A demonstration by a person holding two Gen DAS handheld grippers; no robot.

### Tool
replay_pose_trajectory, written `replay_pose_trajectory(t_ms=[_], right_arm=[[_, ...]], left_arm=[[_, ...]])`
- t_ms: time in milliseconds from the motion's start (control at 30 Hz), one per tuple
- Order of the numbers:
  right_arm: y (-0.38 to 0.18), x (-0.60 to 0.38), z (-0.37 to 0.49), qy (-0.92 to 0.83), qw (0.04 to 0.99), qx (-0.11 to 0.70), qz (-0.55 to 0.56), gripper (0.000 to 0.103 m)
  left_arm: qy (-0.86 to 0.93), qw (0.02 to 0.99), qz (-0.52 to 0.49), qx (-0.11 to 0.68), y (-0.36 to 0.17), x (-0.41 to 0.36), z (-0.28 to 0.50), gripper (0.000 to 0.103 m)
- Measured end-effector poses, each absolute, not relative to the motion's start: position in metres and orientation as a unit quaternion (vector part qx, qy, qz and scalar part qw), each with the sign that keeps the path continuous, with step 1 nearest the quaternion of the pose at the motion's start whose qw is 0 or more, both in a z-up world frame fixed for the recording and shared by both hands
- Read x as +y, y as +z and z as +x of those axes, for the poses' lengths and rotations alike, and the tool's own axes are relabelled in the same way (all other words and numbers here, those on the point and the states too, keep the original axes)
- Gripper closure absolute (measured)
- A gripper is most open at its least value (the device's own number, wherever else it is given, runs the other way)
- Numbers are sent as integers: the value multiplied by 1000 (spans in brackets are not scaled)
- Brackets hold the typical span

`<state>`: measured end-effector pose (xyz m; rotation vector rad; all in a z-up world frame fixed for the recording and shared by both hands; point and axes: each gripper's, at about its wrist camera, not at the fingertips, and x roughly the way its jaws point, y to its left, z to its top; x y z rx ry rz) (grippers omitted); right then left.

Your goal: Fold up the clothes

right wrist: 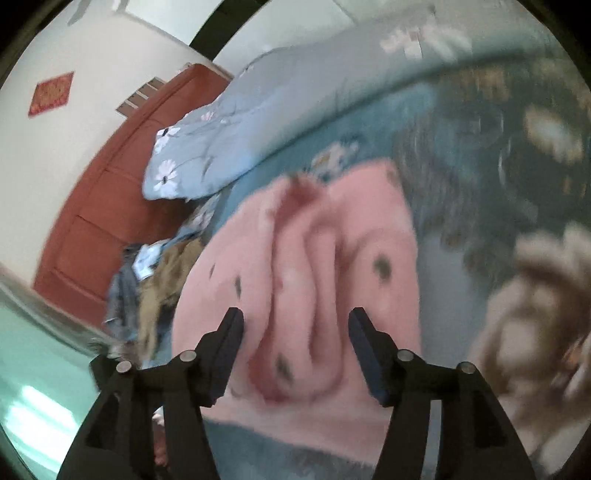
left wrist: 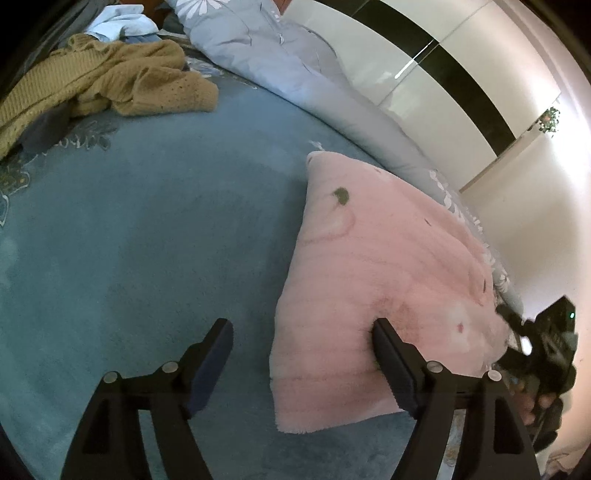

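Left gripper nearest, fingers spread wide, holding nothing; one finger over near edge of pink fleece garment, other over blue bedspread

Right gripper also spread apart, empty, poised above bunched folds of same pink garment; view blurred

Garment lies on bedspread, just beside grey-blue floral duvet

Further off: tan knit sweater crumpled on bedspread, light blue cloth behind

Beyond bed: white wardrobe; red-brown headboard in right wrist view

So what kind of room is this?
Most likely a bedroom: clothes lie on a wide teal bedspread, a flowered blue duvet is bunched along its edge, and a reddish wooden headboard stands behind.
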<state>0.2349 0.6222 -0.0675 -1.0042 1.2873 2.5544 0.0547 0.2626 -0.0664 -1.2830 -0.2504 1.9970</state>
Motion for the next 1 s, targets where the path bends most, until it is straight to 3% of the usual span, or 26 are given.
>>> replay_pose_trajectory(t_ms=[100,200,500,567,633,700,1000], right_arm=[[-76,622,238,836,43,450,-310,41],[-80,620,227,830,12,470,-301,29],[-72,598,204,847,45,418,-326,27],[-67,592,204,853,52,399,-334,31],[-63,591,209,856,56,396,-327,45],[-58,589,213,860,47,399,-314,52],[-46,589,216,870,49,381,-308,72]], left_arm=[[779,367,-500,-94,-66,262,56,22],[779,365,-501,-91,-66,261,57,22],[785,354,-502,-82,-68,268,53,22],[786,351,-503,-79,-67,270,53,22],[787,348,-503,-78,-67,272,54,22],[788,346,-503,-76,-66,274,54,22],[792,349,-496,-68,-52,275,52,22]])
